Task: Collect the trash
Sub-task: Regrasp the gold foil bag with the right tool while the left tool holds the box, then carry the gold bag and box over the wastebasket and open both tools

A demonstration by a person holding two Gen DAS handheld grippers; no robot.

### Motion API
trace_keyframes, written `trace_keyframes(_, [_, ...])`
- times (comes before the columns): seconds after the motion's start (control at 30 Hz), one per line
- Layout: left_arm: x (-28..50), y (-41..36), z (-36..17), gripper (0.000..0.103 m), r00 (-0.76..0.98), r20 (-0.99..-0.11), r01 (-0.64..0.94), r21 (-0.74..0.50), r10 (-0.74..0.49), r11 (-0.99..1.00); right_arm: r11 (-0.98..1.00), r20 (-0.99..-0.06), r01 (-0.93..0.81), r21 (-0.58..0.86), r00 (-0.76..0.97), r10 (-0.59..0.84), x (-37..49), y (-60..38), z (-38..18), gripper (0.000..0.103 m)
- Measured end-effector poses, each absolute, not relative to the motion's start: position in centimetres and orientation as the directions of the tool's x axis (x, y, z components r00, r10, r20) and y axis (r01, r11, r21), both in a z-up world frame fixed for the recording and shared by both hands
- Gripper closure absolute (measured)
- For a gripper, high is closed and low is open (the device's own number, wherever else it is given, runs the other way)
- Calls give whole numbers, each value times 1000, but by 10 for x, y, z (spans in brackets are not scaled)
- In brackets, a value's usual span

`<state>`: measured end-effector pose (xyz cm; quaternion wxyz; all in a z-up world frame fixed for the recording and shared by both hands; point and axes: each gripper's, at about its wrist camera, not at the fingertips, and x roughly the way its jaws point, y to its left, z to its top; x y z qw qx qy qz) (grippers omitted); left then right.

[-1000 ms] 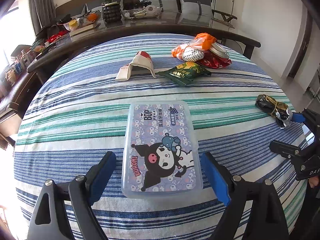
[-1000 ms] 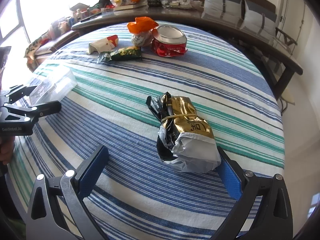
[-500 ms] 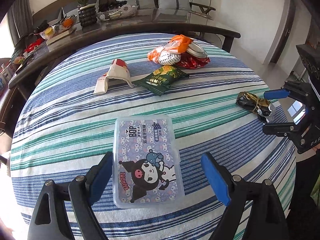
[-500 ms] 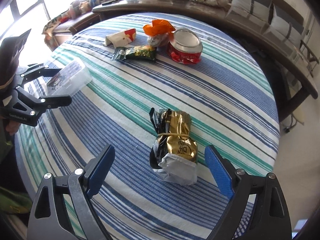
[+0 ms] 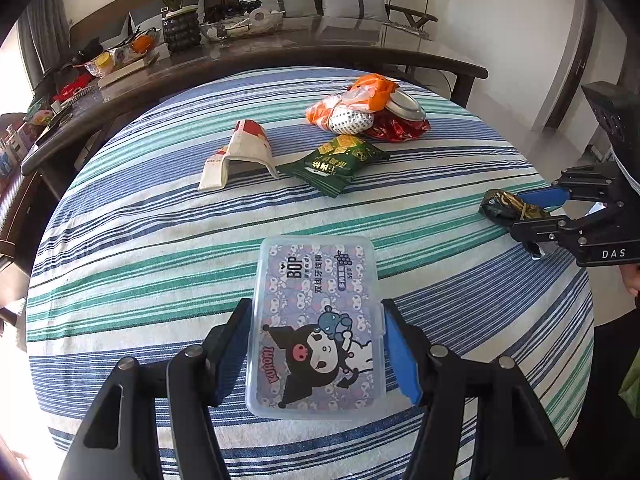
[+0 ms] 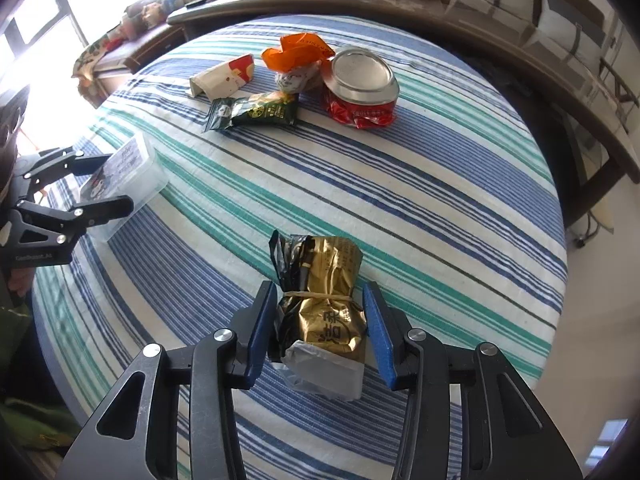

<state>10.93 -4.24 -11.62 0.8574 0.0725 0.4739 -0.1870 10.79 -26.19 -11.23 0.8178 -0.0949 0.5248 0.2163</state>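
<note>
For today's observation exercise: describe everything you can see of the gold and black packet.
The gold and black packet is a crumpled foil bag, rolled and bound by a rubber band, with a grey-white end toward the camera. It lies on the striped tablecloth between the blue pads of the right gripper, which closely flank it; contact is unclear.

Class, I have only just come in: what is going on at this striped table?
A person is clearing trash with two tools. The left hand-held gripper is shut on a clear plastic box with a cartoon lid. The right hand-held gripper is closed around a gold foil packet tied with a rubber band. Both items rest on the tablecloth. A green snack bag, a crushed can and wrappers lie farther away.
</note>
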Motion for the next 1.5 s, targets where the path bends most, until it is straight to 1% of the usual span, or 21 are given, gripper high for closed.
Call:
trace_keyframes(0.37, [89, -56, -106, 39, 474, -809, 421, -138, -347, 897, 915, -861, -390, 102, 426, 277, 89, -283, -96, 58])
trace_keyframes(0.53, [80, -81, -103, 39, 467, -804, 455, -138, -368, 880, 931, -848, -345, 117, 454, 275, 79, -304, -91, 58])
trace_keyframes(0.73, [66, -122, -89, 39, 460, -792, 503, -140, -402, 853, 956, -830, -251, 150, 494, 260, 66, -347, -84, 58])
trace_keyframes(0.87, [52, -161, -74, 39, 448, -773, 560, -148, -449, 815, 976, -825, -156, 151, 525, 211, 52, -391, -79, 58])
trace_keyframes(1.07, [36, -233, -60, 39, 387, -753, 651, -186, -532, 736, 995, -842, 3, 104, 533, 86, 27, -464, -78, 58])
trace_keyframes(1.2, [25, -284, -56, 39, 350, -746, 700, -194, -566, 688, 995, -854, 84, 52, 521, 0, 11, -507, -81, 58])
trace_keyframes(1.33, [18, -334, -63, 39, 302, -747, 726, -222, -592, 650, 988, -869, 155, -17, 487, -92, -1, -545, -93, 58])
trace_keyframes(1.5, [12, -388, -89, 39, 245, -769, 746, -239, -590, 622, 976, -886, 215, 21, 457, -82, -12, -575, -111, 58])
